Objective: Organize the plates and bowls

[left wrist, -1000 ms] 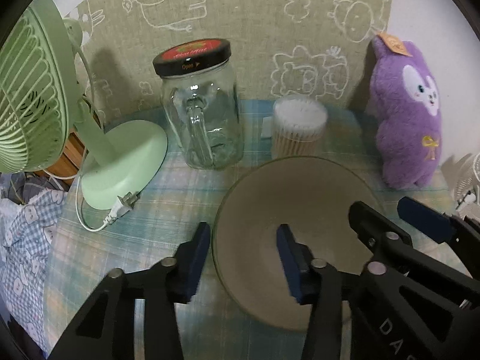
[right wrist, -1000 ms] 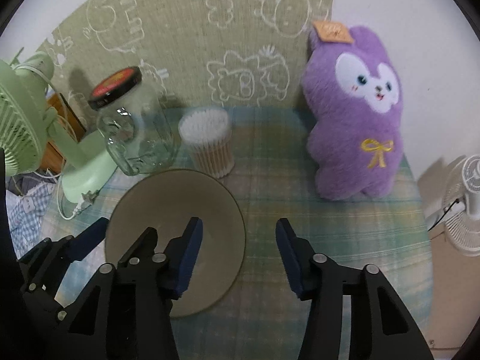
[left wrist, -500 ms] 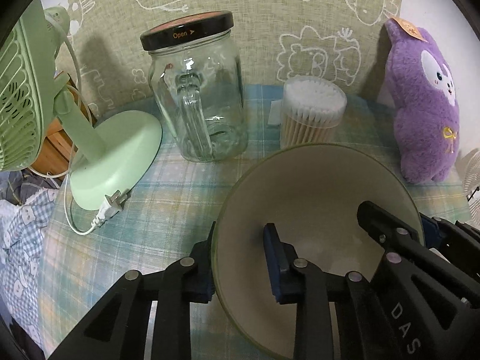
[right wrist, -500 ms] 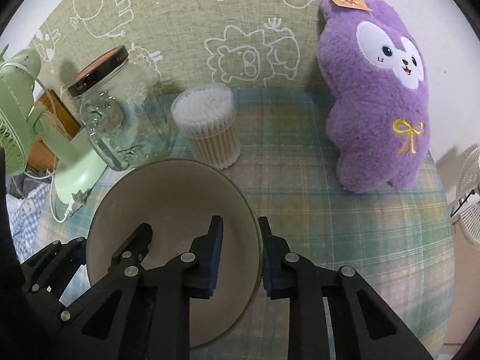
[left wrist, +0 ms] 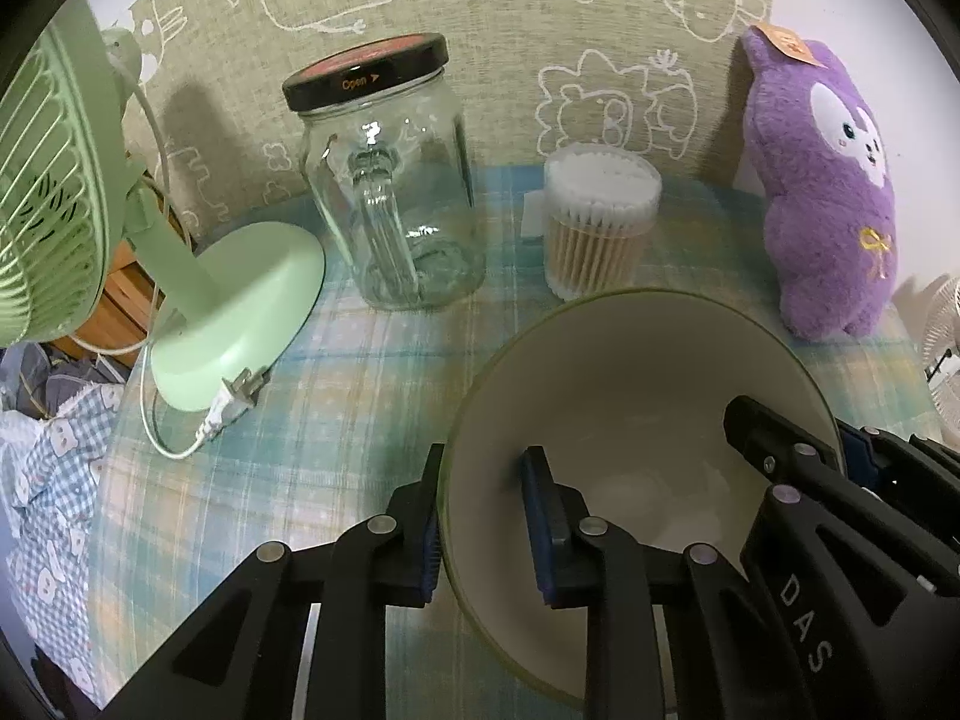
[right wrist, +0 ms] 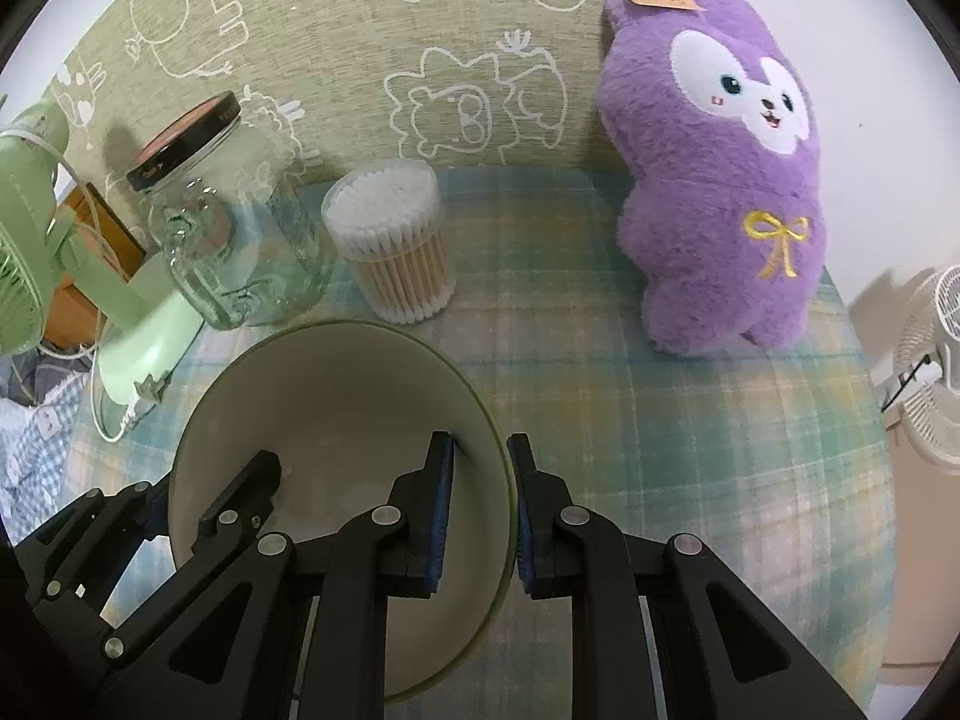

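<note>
Both my grippers are on the same bowl (left wrist: 636, 396), one at each side of its rim. My left gripper (left wrist: 486, 516) is clamped on the bowl's left wall, one blue pad outside and one inside. My right gripper (right wrist: 480, 504) pinches the right wall the same way, its pads drawn close with the rim between them. The bowl sits over the plaid tablecloth (right wrist: 660, 420), near its front edge; from neither camera can I tell whether its base touches the cloth. The left camera shows the right gripper (left wrist: 828, 480) reaching in from the far side, and the right camera returns the favour with the left gripper (right wrist: 180, 516) at lower left. Behind the bowl stand a lidded glass jar (left wrist: 390, 204) and a tub of cotton swabs (left wrist: 600, 222) (swab tub just beyond the rim, not touching). The left view gives the green desk fan (left wrist: 54, 192) almost whole, with its base and loose plug (left wrist: 234, 402); the right view catches only a sliver of it. The right view shows the purple plush rabbit (right wrist: 720, 180) face-on and a white fan (right wrist: 930, 372) off the table's right side.
</note>
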`<state>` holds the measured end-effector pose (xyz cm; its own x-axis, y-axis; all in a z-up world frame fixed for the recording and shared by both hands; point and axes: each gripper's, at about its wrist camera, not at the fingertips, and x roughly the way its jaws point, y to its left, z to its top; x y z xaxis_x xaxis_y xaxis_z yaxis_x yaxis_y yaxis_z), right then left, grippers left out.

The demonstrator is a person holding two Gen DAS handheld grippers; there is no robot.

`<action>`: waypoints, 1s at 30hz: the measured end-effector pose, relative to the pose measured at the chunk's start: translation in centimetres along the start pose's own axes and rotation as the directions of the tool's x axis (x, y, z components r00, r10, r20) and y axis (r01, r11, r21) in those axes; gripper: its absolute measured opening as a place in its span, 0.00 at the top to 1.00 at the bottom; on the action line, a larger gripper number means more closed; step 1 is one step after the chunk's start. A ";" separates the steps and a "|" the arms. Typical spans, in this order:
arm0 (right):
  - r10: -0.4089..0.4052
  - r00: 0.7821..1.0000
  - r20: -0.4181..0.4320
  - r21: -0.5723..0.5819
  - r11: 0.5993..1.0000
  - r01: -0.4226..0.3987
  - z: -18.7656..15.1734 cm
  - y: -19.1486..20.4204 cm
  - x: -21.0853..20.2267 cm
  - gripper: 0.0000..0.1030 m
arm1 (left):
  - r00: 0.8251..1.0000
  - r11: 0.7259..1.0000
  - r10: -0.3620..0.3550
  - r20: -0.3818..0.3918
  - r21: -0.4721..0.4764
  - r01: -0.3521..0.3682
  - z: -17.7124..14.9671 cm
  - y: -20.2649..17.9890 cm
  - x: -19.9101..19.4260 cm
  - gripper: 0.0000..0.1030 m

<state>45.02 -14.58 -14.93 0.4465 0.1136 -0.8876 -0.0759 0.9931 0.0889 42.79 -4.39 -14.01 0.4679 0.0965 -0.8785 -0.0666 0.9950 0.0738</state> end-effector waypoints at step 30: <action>-0.029 0.998 0.047 0.071 0.997 0.025 -8.0 3.3 -15.3 0.79 | 0.998 0.999 -0.046 0.047 0.013 0.045 -7.1 3.1 -14.1 0.79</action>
<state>30.83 -13.27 -4.66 0.4897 0.0863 -0.8676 -0.0009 0.9951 0.0985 29.71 -2.80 -4.81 0.5113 0.0519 -0.8579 -0.0337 0.9986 0.0404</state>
